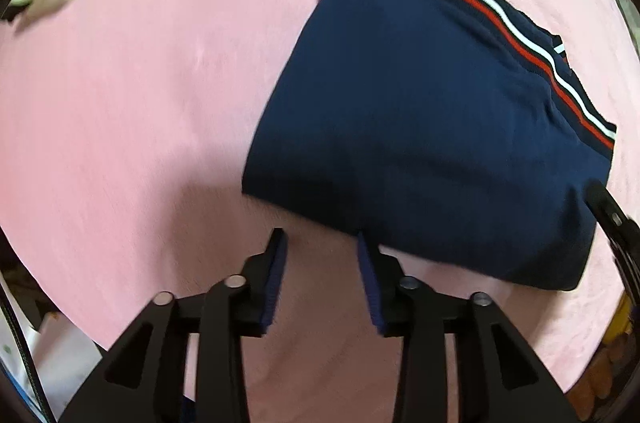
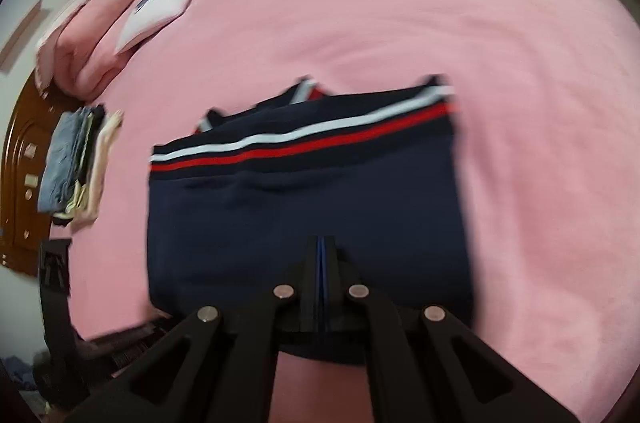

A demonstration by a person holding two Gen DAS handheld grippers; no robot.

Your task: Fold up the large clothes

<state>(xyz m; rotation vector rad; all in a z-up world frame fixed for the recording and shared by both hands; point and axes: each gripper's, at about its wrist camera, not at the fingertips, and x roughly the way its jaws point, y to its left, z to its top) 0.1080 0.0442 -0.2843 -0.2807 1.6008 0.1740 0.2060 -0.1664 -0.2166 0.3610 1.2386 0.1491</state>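
- Sweater (image 1: 420, 127), navy with a red and white striped hem, lies folded into a rough rectangle on the pink bedspread (image 1: 140, 103); in our left wrist view it fills the right half of the frame, striped edge toward the upper right.
- In our right wrist view the sweater (image 2: 304, 215) sits at centre frame, with the stripes running across its far edge.
- Our left gripper (image 1: 322, 255) stands wide, its two fingers apart at the lower centre of the frame, holding nothing; the right-hand finger (image 1: 370, 287) reaches the sweater's near edge, the other sits over bare bedspread.
- Our right gripper (image 2: 323, 259) shows its fingers pressed together at lower centre, over the near part of the sweater; the blur keeps us from telling whether cloth is pinched between them.
- A dark part of the right gripper also shows at the right edge of the left wrist view, at the sweater's corner.
- A small stack of folded clothes (image 2: 76, 163) lies at the left of the right wrist view, well apart from the sweater.
- A pink pillow (image 2: 96, 31) sits in the upper left of that view, beside a brown headboard (image 2: 20, 163).
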